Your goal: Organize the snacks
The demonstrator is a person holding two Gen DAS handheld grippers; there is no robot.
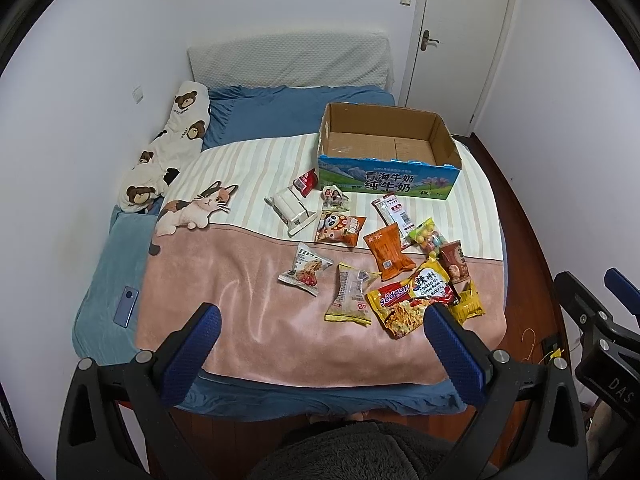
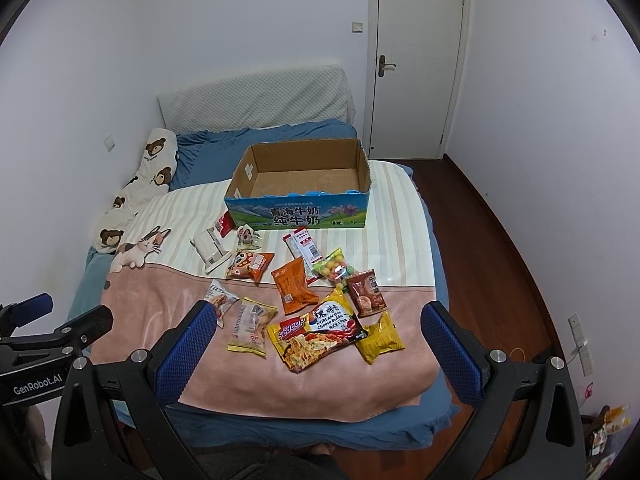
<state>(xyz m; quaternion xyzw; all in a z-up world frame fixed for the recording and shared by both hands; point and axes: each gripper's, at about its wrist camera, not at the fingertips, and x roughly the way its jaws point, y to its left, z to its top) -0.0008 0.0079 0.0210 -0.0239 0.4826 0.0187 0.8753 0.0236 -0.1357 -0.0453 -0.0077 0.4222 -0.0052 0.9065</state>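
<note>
Several snack packets lie scattered on the bed blanket (image 1: 248, 320): a yellow Sedaap noodle pack (image 1: 404, 304) (image 2: 316, 336), an orange packet (image 1: 386, 252) (image 2: 294, 284), a panda packet (image 1: 340, 228) (image 2: 248, 264), a candy bag (image 1: 428, 236) (image 2: 334, 270) and a clear-yellow packet (image 1: 350, 294) (image 2: 252, 326). An empty open cardboard milk box (image 1: 388, 150) (image 2: 300, 184) stands behind them. My left gripper (image 1: 320, 316) and right gripper (image 2: 318, 316) are both open and empty, held above the bed's near edge.
A bear-print pillow (image 1: 172, 140) lies at the bed's left along the wall. A blue phone (image 1: 126, 306) lies on the left edge. A closed white door (image 2: 416, 60) is at the back right. Wood floor (image 2: 500, 260) runs along the bed's right side.
</note>
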